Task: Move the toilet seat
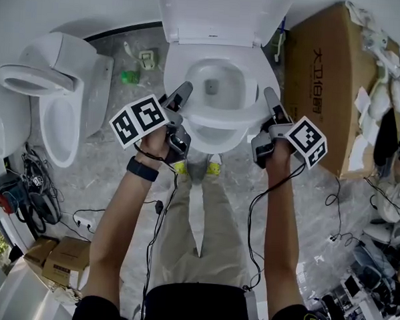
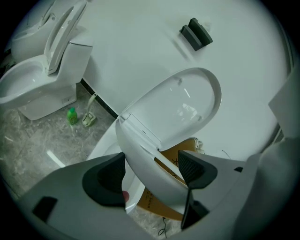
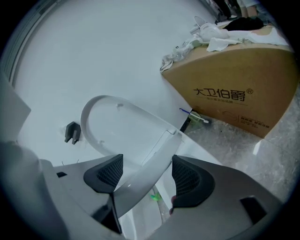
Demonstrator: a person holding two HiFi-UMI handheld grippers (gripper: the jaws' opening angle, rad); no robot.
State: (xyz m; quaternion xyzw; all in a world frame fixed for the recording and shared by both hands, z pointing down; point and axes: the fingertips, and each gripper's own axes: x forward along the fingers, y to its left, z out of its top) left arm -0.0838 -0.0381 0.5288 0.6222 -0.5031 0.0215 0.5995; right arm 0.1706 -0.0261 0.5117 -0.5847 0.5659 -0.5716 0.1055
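Observation:
A white toilet stands against the wall with its lid (image 1: 221, 13) upright. Its seat (image 1: 219, 115) is lifted partway off the bowl (image 1: 214, 138). My left gripper (image 1: 178, 95) is at the seat's left side. In the left gripper view the seat (image 2: 150, 157) runs between the jaws and both dark pads (image 2: 105, 180) bear on it, so the left gripper (image 2: 152, 176) is shut on it. My right gripper (image 1: 270, 98) is at the seat's right side. The seat (image 3: 157, 159) also crosses the right gripper (image 3: 143, 176), with a gap beside the right pad (image 3: 190, 180), so this gripper is open.
A second white toilet (image 1: 56, 95) stands at the left. A large cardboard box (image 1: 324, 82) piled with cloths is close on the right. A green bottle (image 1: 129, 77) and a brush lie by the wall. Cables and small boxes (image 1: 61, 259) crowd the floor's lower left.

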